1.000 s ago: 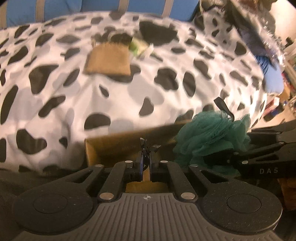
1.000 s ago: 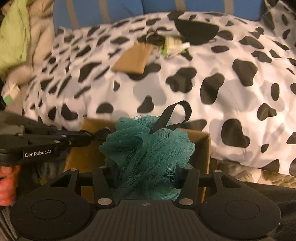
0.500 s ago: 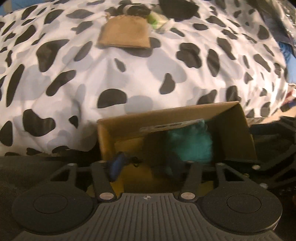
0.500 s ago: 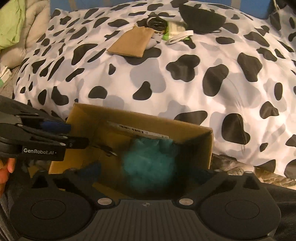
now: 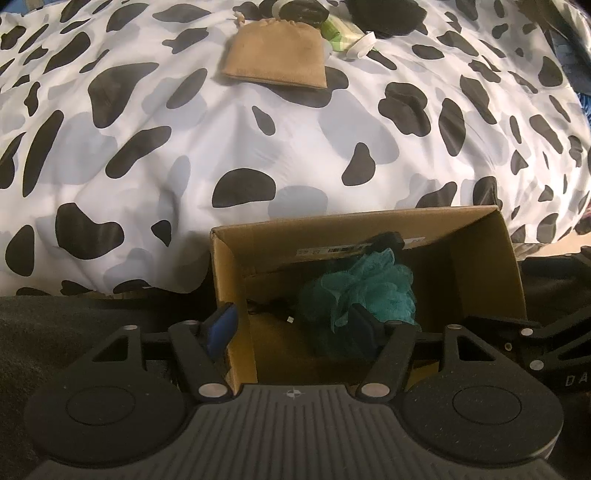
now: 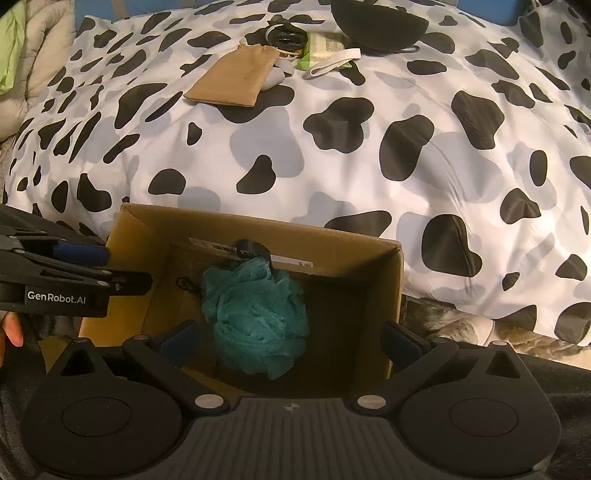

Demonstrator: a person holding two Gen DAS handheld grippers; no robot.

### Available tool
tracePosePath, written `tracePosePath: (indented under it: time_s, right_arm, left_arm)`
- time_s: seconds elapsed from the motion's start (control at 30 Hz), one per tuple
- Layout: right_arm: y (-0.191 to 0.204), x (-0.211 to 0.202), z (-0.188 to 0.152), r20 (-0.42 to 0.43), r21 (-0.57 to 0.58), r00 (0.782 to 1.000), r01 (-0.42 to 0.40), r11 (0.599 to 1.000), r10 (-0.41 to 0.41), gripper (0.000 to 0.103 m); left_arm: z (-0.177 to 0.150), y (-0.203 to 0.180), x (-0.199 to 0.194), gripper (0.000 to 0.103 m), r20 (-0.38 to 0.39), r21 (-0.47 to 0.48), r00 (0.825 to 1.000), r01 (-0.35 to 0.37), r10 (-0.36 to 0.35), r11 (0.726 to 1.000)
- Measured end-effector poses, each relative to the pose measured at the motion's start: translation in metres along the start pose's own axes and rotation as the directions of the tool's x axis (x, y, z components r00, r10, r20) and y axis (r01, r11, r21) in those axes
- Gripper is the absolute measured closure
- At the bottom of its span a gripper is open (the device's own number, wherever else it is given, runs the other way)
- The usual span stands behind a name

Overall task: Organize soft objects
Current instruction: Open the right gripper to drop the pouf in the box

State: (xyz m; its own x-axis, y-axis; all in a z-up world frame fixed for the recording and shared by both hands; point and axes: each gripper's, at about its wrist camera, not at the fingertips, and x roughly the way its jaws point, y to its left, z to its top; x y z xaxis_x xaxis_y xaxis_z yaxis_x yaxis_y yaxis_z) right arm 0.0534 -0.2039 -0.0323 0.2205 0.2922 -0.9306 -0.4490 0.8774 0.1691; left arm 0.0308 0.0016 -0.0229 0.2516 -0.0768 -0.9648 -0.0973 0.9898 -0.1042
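Observation:
A teal mesh bath pouf (image 6: 255, 314) with a black loop lies loose inside the open cardboard box (image 6: 332, 251), against its far wall. My right gripper (image 6: 290, 338) hangs over the box, open wide, with the pouf below and between its fingers but untouched. My left gripper (image 5: 293, 326) is still opening; it straddles the box's left wall (image 5: 225, 280), one blue pad (image 5: 221, 328) outside and the other finger inside by the pouf (image 5: 365, 291), neither pressing. A tan pouch (image 6: 236, 77) lies far up on the bedcover.
The box stands at the near edge of a bed with a cow-print cover (image 6: 369, 155). Beside the tan pouch lie a black coil (image 6: 284, 35), a green packet (image 6: 325, 48) and a black dome-shaped item (image 6: 376, 18). A dark cord (image 5: 277, 310) lies in the box.
The right gripper opened and the teal pouf dropped from it into the box. The left gripper went from shut to open. Both views tilted further down over the box.

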Motion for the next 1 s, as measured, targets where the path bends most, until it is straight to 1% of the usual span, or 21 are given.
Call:
tracePosePath:
  time_s: [0.5, 1.0]
  right_arm:
    - [-0.0032, -0.0022, 0.0014, 0.017, 0.020, 1.000, 0.016, 1.000, -0.016, 0.000]
    - [-0.0080, -0.0096, 0.0043, 0.068, 0.052, 0.997, 0.024, 0.998, -0.028, 0.000]
  left_arm:
    - [0.0011, 0.0013, 0.0003, 0.038, 0.006, -0.010, 1.000, 0.000, 0.000, 1.000]
    - [0.0010, 0.0025, -0.0054, 0.038, 0.039, -0.024, 0.999, 0.008, -0.007, 1.000]
